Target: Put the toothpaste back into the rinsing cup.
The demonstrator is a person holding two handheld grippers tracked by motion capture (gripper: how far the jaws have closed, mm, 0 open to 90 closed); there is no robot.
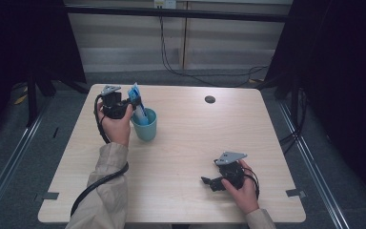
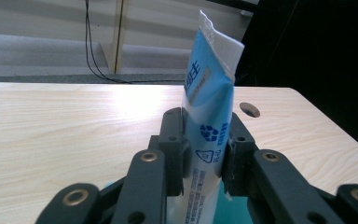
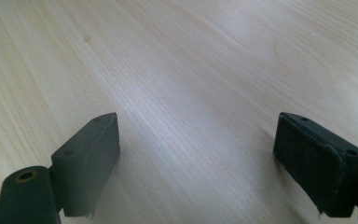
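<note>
Nearest the high view's lens, my two beige sleeves enter from the bottom edge over the pale wood-grain table. My left hand holds the left gripper at the far left part of the tabletop, directly beside the teal plastic cup. That gripper clamps the blue-and-white squeeze tube, which stands in the cup with its crimped end rising above the rim. My right hand rests the right gripper low over the near right part of the table, well apart from the cup. A round dark grommet hole sits near the far edge.

Left gripper view: my left gripper has both black jaws pressed against the sides of the tube, one on each flank. The tube stands nearly upright, tilted slightly, with its flat crimped seal at the top and blue recycling marks at jaw level. A sliver of the teal cup shows below the jaws. The grommet hole lies beyond on the table.

Right gripper view: my right gripper stands with its jaws wide apart, nothing between them. Bare wood-grain table lies close beneath and ahead.
</note>
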